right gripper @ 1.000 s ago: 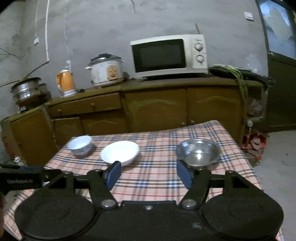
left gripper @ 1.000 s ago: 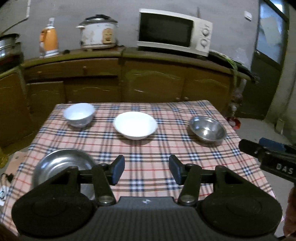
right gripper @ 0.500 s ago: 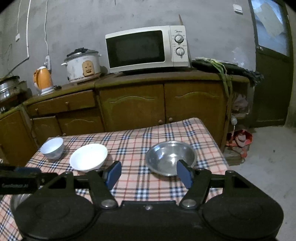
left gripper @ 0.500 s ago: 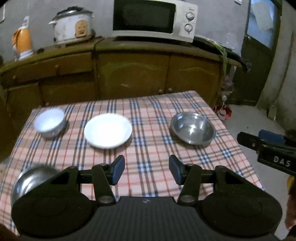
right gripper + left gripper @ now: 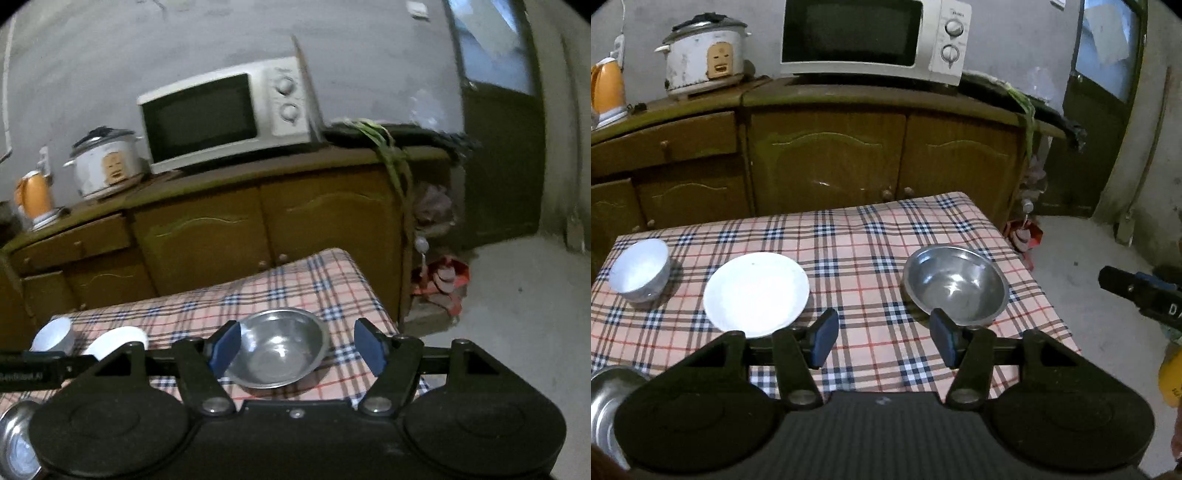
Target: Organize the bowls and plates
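Note:
On the checked tablecloth (image 5: 849, 251) stand a small white bowl (image 5: 639, 271) at the left, a white plate (image 5: 756, 294) in the middle and a steel bowl (image 5: 956, 290) at the right. A second steel bowl (image 5: 605, 402) sits at the near left edge. My left gripper (image 5: 884, 338) is open and empty above the near table edge, between plate and steel bowl. My right gripper (image 5: 297, 349) is open and empty, its jaws framing the right steel bowl (image 5: 280, 347) from above. The white plate (image 5: 118, 341) and white bowl (image 5: 51, 334) show at its left.
A wooden cabinet (image 5: 827, 162) stands behind the table with a microwave (image 5: 871, 37), a rice cooker (image 5: 705, 55) and an orange kettle (image 5: 605, 92) on top. A dark door (image 5: 1104, 110) and bare floor (image 5: 1082, 277) lie to the right.
Both grippers have moved to the right along the table. The right steel bowl now sits between the right gripper's jaws in its view. Both stay open and empty.

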A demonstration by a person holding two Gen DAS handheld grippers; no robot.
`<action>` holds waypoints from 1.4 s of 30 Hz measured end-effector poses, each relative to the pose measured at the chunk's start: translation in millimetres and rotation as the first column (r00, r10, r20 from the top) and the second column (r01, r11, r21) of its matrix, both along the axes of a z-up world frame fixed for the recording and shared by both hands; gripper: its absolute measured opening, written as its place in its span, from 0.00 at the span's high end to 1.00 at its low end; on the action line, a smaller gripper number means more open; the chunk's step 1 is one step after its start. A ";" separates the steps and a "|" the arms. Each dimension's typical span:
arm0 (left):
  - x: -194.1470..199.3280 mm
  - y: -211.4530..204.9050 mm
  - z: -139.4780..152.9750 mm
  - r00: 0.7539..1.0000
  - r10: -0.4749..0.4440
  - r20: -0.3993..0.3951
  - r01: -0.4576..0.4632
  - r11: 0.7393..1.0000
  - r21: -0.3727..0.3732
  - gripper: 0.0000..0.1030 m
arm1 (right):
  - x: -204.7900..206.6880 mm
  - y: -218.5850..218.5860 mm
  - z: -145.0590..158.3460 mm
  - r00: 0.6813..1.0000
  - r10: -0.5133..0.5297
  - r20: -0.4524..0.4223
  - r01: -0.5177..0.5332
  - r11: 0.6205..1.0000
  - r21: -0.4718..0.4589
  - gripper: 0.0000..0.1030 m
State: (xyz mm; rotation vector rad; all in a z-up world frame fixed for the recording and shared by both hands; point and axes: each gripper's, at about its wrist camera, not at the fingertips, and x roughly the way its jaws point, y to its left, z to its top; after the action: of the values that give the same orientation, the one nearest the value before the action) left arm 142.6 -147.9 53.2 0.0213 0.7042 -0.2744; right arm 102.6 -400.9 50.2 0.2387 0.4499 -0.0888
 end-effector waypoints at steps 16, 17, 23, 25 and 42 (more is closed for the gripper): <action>87.5 -43.4 -51.4 0.999 0.005 -0.050 -0.003 0.999 0.032 0.35 | 110.3 -29.0 -69.1 0.992 -0.009 -0.126 0.012 1.000 0.028 0.22; 93.6 -47.3 -56.2 0.999 0.003 -0.050 -0.001 0.999 0.041 0.35 | 117.6 -31.0 -75.7 0.990 -0.005 -0.140 0.011 0.999 0.042 0.22; 132.4 -63.0 -83.1 0.996 0.005 -0.087 0.001 0.998 0.065 0.35 | 153.0 -37.5 -105.0 0.979 0.002 -0.205 0.014 0.997 0.076 0.22; 142.7 -67.5 -91.3 0.996 0.005 -0.094 0.002 0.997 0.081 0.35 | 161.4 -40.0 -111.8 0.975 0.004 -0.222 0.013 0.997 0.078 0.22; 174.3 -90.7 -137.3 0.981 -0.058 -0.187 0.070 0.996 0.058 0.79 | 193.4 -38.1 -157.8 0.963 0.058 -0.262 -0.007 0.982 0.190 0.79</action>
State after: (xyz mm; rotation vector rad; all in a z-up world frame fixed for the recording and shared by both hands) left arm 316.9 -238.6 -84.1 0.0804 0.8985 -0.3186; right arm 296.0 -439.1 -107.6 0.4077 0.7320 -0.0462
